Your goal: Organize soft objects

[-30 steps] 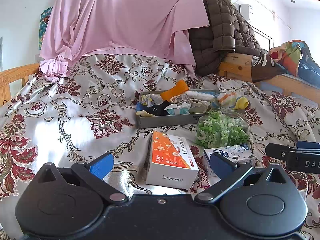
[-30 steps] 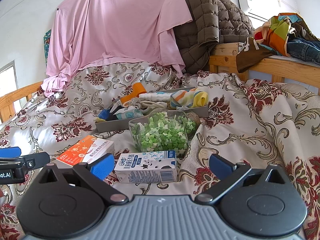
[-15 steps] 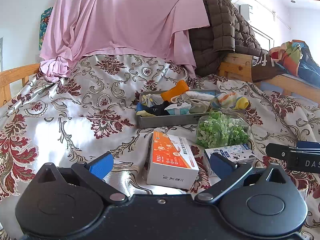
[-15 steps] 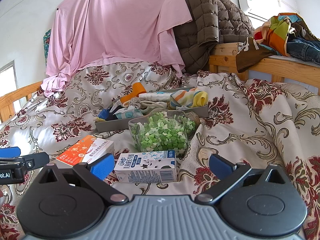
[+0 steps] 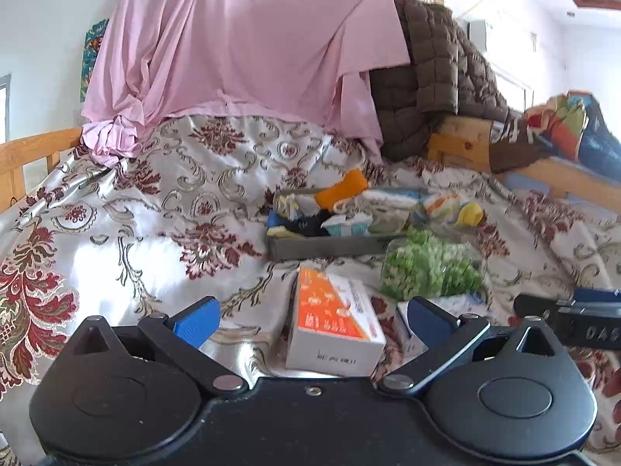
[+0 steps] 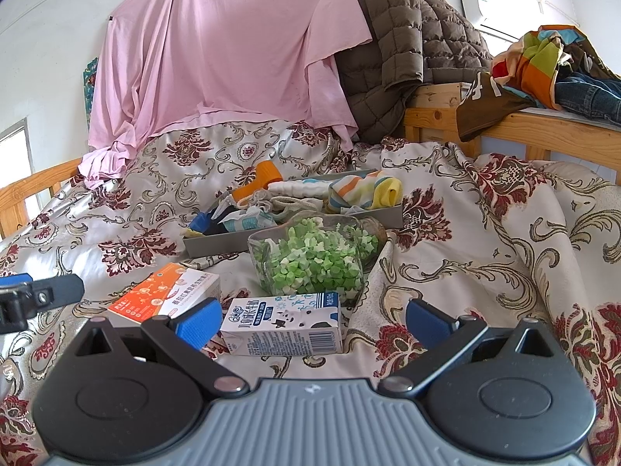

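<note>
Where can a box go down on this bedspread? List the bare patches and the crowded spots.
Bare bedspread lies left of the gray tray and the orange box, up to the pink sheet. More lies right of the jar of green bits, toward the wooden rail. Crowded: tray, jar, orange box and milk carton cluster together.

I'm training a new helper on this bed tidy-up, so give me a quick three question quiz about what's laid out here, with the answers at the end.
1. True or false: the right gripper is clamped on the milk carton.
2. What fills the clear container behind the carton: A) green pieces, B) coins, C) red beads?
3. Where do the rolled socks sit?

Key
1. False. Both it and the left gripper are open and hold nothing.
2. A.
3. In the grey tray, beyond the container and the orange and white box.
</note>
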Demonstrator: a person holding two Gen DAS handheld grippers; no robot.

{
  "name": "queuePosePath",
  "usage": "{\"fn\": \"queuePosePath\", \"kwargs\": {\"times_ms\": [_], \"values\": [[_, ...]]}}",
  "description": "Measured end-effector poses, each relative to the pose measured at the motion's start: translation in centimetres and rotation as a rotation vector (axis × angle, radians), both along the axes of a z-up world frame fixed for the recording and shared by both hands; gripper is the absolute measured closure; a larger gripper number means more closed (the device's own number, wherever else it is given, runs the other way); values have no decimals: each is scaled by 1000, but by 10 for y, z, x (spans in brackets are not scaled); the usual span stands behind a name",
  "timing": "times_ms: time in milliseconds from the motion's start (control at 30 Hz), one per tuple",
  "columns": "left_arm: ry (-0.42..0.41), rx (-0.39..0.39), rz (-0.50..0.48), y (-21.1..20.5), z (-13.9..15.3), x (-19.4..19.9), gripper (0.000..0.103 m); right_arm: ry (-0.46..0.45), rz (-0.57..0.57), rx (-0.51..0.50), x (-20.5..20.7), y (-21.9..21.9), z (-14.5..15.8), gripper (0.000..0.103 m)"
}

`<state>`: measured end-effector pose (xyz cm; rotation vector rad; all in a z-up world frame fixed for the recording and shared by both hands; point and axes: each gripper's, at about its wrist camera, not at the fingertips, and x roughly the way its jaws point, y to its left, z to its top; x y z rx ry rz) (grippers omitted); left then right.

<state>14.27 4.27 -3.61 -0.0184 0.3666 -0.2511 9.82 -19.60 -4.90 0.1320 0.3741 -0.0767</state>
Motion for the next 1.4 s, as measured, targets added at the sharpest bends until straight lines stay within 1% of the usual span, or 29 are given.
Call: {"fn": "queuePosePath", "kwargs": {"times_ms": [100, 200, 400, 800, 1400], "values": [[-3, -26, -18, 2, 4, -1, 1, 0, 1, 0, 0, 0, 0, 0], [13, -32, -28, 3, 4, 0, 1, 1, -1, 0, 0, 0, 0, 0], [39, -24, -16, 4, 4, 2, 1, 1, 0, -1, 0, -1, -1, 0], [26, -4, -33, 4, 4, 1, 1, 2, -1, -1, 0, -2, -1, 0], [36, -10, -33, 5, 3, 1, 1, 3, 0, 0, 0, -2, -3, 0]]}}
